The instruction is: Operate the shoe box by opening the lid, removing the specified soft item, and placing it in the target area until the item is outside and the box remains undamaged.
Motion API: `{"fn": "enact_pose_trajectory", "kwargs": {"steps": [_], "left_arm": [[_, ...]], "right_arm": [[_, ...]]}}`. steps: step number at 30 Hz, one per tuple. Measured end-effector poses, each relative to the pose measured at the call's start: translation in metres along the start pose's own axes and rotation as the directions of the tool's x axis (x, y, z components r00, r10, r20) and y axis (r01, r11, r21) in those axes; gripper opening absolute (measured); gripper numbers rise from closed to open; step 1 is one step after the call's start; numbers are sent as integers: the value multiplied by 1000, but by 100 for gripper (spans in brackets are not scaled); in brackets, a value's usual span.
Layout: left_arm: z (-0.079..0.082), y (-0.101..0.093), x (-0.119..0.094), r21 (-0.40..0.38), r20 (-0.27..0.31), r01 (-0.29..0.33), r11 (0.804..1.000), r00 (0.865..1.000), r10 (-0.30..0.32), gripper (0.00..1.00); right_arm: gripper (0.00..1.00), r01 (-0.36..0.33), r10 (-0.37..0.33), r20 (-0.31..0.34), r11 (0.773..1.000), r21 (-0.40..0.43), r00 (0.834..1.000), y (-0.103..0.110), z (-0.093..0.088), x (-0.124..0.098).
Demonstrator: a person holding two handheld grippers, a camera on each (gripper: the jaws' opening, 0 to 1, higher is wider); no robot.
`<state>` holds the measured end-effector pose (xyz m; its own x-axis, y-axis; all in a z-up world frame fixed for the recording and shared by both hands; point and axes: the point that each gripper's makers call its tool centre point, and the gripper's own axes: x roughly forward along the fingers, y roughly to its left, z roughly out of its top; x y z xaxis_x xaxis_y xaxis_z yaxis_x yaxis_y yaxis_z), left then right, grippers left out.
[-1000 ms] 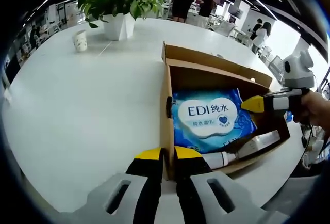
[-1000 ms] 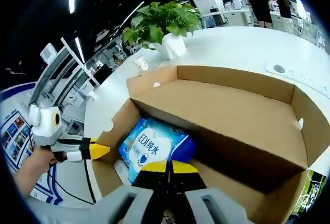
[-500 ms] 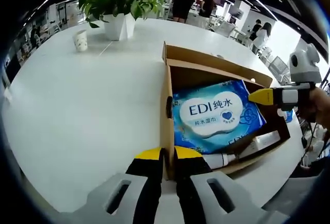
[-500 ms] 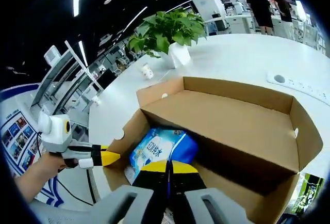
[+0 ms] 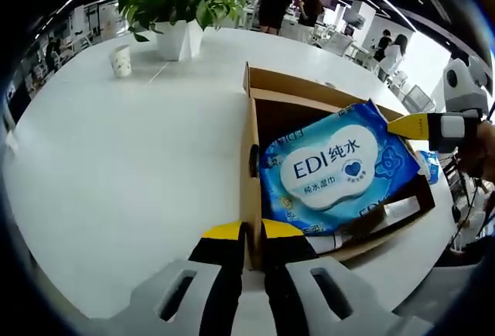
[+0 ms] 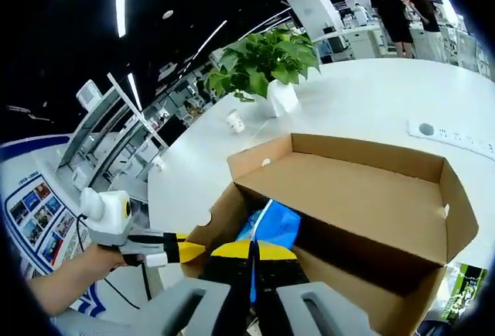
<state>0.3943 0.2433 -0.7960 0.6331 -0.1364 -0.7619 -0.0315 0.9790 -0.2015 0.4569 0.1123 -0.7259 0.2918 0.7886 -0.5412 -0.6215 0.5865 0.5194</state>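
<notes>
White table (image 5: 116, 158) bearing the open shoe box (image 5: 249, 197), its wall pinched between the left gripper (image 5: 243, 231) jaws. Wet-wipes pack (image 5: 336, 167), labelled "EDI 纯水", tilted half out of the box, clamped by the right gripper (image 6: 251, 251). Removal step; next, clear the rim and set it down.

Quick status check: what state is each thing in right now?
Box: lid open, standing on the table.
Wipes pack: tilted, partly raised out of the box.
Right gripper: shut on the wipes pack.
Left gripper: shut on the box wall.
Tube: lying in the box.
</notes>
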Motion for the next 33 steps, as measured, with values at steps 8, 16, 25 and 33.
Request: {"fn": "enact_pose_trajectory", "kwargs": {"steps": [8, 16, 25, 33], "left_arm": [[1, 2, 1, -3, 0, 3, 1000, 1000, -3, 6], [0, 0, -1, -4, 0, 4, 1000, 1000, -4, 6], [1, 1, 0, -7, 1, 4, 1000, 1000, -4, 6], [1, 2, 1, -7, 1, 3, 1000, 1000, -3, 5]], "right_arm": [[0, -30, 28, 45, 999, 44, 999, 6, 14, -1], [0, -53, 50, 78, 998, 42, 996, 18, 23, -5], [0, -68, 64, 100, 997, 38, 993, 25, 29, -16], [0, -63, 60, 104, 998, 30, 993, 24, 31, -20]]}}
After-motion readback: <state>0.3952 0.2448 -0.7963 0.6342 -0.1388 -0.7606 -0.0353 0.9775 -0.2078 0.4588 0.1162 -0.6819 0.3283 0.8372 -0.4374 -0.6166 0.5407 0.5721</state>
